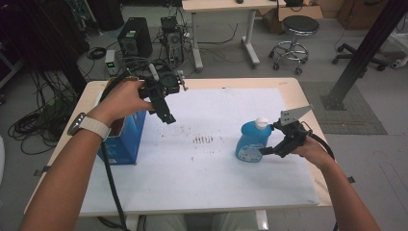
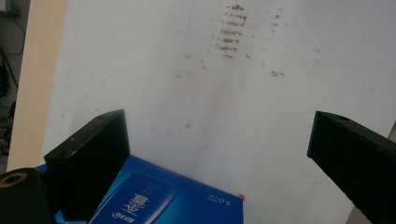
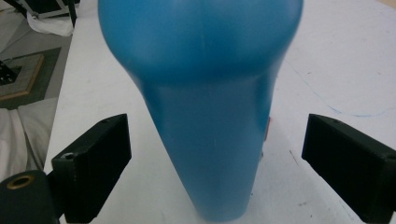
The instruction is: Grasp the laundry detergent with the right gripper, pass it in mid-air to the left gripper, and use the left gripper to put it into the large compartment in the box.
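— Where do we have the right gripper [image 1: 267, 150]?

— Low at the right of the table, level with the blue bottle [image 1: 252, 139]. In the right gripper view our jaws stand wide apart with the bottle [image 3: 205, 107] between them, and white sheet shows on both sides of its body, so we touch nothing.

— And the bottle itself?

— It stands upright on the white sheet [image 1: 216, 178], right of the middle, with its white cap [image 1: 261, 122] on top. Seen from above, our jaw tips sit just beside its lower right side.

— What about the left gripper [image 1: 167, 115]?

— We hold it raised over the left part of the table, jaws pointing down and toward the middle. In the left gripper view they are spread wide with nothing between them but the stained sheet [image 2: 224, 93].

— Anything under that hand?

— The blue box [image 1: 122, 142] stands at the left edge of the sheet, below our wrist. Its printed top [image 2: 159, 196] shows just beside our left jaw.
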Demonstrator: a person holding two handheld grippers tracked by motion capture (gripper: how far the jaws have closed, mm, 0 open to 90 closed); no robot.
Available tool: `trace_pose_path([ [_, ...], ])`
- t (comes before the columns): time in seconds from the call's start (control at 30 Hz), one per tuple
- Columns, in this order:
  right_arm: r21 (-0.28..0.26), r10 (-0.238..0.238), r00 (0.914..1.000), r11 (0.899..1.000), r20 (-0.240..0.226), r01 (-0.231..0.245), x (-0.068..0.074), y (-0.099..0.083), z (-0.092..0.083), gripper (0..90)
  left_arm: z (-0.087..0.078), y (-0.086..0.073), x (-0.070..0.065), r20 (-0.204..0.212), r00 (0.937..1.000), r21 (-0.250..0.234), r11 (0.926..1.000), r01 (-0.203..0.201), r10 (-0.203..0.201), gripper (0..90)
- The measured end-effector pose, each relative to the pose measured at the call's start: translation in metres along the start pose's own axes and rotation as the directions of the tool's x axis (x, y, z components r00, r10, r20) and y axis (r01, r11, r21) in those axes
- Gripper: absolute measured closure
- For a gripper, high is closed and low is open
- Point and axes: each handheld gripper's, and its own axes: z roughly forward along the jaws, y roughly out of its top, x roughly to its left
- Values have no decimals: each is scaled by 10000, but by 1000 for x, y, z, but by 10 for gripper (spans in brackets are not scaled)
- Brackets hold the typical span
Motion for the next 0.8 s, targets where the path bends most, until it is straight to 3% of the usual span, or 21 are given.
trace_pose_path([
  [0.8,-330,-127,9999,9994,-37,126,0,1,19,111,-1,-3,0,-28,10000,-42,10000,52,-52,62],
])
